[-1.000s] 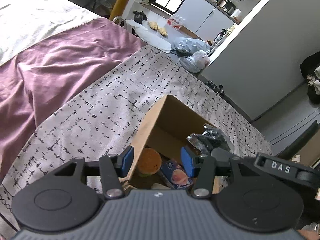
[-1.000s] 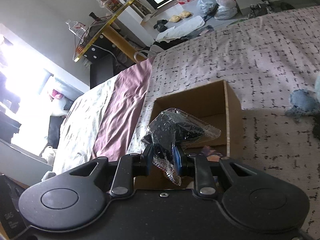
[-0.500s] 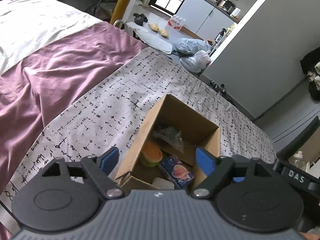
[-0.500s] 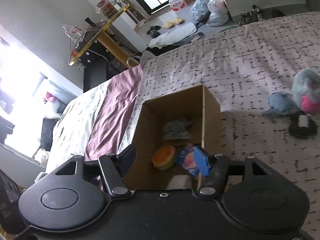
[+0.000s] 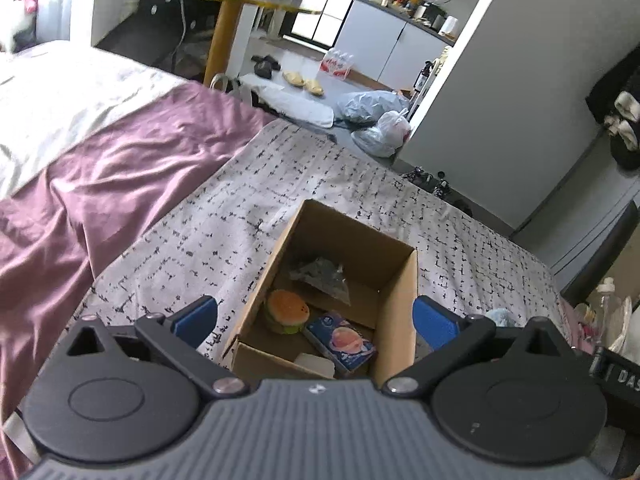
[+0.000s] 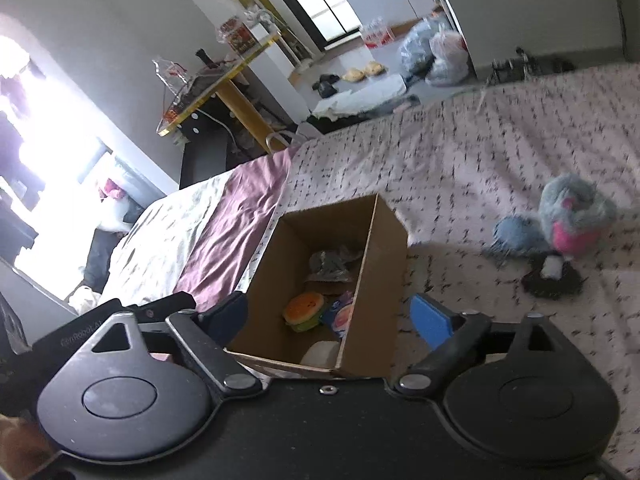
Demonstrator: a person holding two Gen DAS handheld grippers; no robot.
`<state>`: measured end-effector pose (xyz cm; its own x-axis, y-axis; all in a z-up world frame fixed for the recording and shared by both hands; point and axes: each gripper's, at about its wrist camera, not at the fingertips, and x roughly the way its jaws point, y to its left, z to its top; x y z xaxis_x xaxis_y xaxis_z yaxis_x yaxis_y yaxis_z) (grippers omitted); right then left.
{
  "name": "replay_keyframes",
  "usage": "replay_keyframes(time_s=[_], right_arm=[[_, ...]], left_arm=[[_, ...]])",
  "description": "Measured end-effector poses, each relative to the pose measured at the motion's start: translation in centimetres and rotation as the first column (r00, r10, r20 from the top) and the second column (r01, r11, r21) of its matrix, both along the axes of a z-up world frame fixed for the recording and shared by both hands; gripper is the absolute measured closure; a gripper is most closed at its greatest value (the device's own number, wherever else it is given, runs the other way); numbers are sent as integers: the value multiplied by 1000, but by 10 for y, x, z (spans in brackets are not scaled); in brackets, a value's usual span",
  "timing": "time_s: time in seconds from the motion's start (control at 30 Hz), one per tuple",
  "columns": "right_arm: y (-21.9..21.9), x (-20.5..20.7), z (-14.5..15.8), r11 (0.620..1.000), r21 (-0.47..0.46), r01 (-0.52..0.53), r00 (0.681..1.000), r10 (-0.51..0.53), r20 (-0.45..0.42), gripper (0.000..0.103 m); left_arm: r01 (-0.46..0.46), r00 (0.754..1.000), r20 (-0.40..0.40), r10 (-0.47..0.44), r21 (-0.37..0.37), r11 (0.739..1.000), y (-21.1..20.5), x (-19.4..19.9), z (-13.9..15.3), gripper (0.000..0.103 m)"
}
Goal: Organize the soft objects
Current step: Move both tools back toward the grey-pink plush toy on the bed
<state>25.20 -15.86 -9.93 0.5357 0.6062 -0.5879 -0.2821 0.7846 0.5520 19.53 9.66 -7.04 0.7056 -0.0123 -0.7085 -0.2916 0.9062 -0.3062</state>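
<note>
An open cardboard box [image 5: 394, 300] [image 6: 384, 248] stands on the patterned bedspread. Inside lie a dark item in clear plastic [image 5: 320, 276] [image 6: 330, 264], a plush burger [image 5: 286, 312] [image 6: 304, 310], a blue packet [image 5: 340, 340] [image 6: 340, 314] and a white object [image 5: 314, 362] [image 6: 320, 354]. My left gripper [image 5: 314, 318] is open and empty above the box's near end. My right gripper [image 6: 330, 318] is open and empty, also over the near end. A grey and pink plush [image 6: 572, 216], a blue plush [image 6: 514, 234] and a small black item [image 6: 552, 278] lie on the bed to the right.
A purple sheet [image 5: 120, 168] and a pale blanket [image 5: 60, 96] cover the bed to the left. Beyond the bed's end are a yellow-legged table [image 5: 228, 32], slippers [image 5: 304, 80] and plastic bags [image 5: 376, 120] on the floor. A grey wall [image 5: 500, 100] stands at the right.
My right gripper opened and let the plastic-wrapped dark item drop into the box. Both grippers opened wide and drew back and up from the box.
</note>
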Motion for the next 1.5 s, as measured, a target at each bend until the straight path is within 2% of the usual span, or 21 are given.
replay_keyframes(time_s=[0.13,0.33,0.53,0.63,0.8,1.03,1.3,1.5], right_arm=[[-11,-7,3,999,-32,-12,998,14,54,4],[-37,-20,2,999,-46,-17,993,23,118,0],[-63,-28,-2,998,-63,-7,991,16,131,0],[-75,-32,-3,998,-67,-1,990,11,143,0],[-95,-37,-5,997,-71,26,985,-14,173,0],[-116,-33,-10,994,-104,40,987,-23,159,0],[-131,-25,-22,994,-93,65,992,-55,110,1],[-136,-12,-33,994,-75,77,996,-73,50,12]], left_arm=[[17,999,32,-18,32,999,-14,-5,5,0],[81,996,24,-84,88,993,-41,-8,17,0],[82,994,68,-87,75,994,-56,-15,23,0],[72,995,69,-76,65,995,-65,-15,23,0],[82,995,50,-88,95,992,-79,-15,22,0],[102,993,48,-108,119,988,-100,-16,26,0],[136,989,31,-141,131,982,-124,-9,17,0],[160,987,11,-163,128,979,-140,2,9,0]])
